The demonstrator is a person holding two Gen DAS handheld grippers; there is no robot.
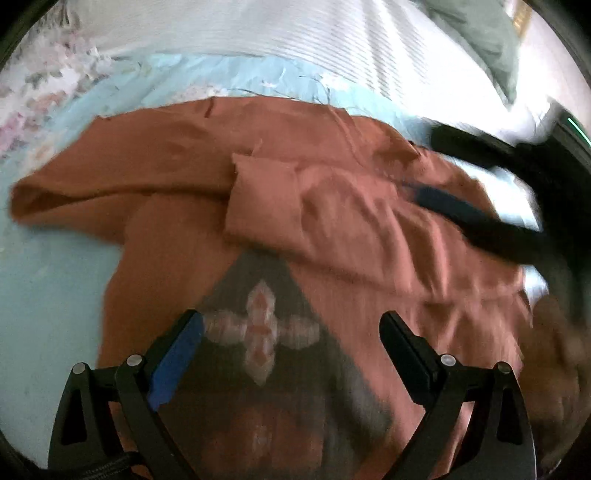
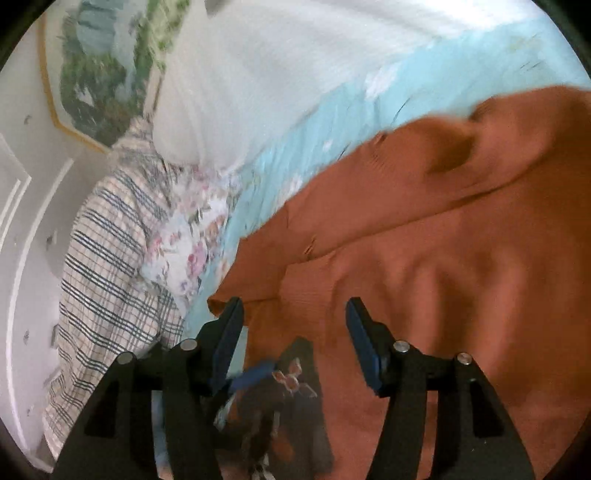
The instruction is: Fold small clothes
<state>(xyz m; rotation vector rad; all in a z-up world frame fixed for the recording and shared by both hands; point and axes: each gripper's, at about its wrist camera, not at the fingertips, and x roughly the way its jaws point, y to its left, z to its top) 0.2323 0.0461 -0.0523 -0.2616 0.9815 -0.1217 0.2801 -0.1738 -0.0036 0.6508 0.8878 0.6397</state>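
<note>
A rust-orange top point(image 1: 332, 229) lies spread on a light blue bedsheet point(image 1: 48, 280). One sleeve point(image 1: 266, 199) is folded across its chest, above a dark printed panel with a pale cross motif point(image 1: 260, 328). My left gripper point(image 1: 291, 332) is open and empty, hovering over the print. My right gripper point(image 1: 480, 214) shows in the left wrist view as a blurred dark shape over the top's right side. In the right wrist view the right gripper point(image 2: 293, 314) is open and empty above the orange top point(image 2: 443, 258), near a sleeve cuff point(image 2: 229, 299).
White ribbed bedding point(image 1: 295, 33) and a grey-green pillow point(image 1: 480, 40) lie beyond the top. A plaid cloth point(image 2: 107, 266), a floral sheet point(image 2: 188, 243), a white pillow point(image 2: 236, 96) and a framed picture point(image 2: 96, 70) on the wall show in the right wrist view.
</note>
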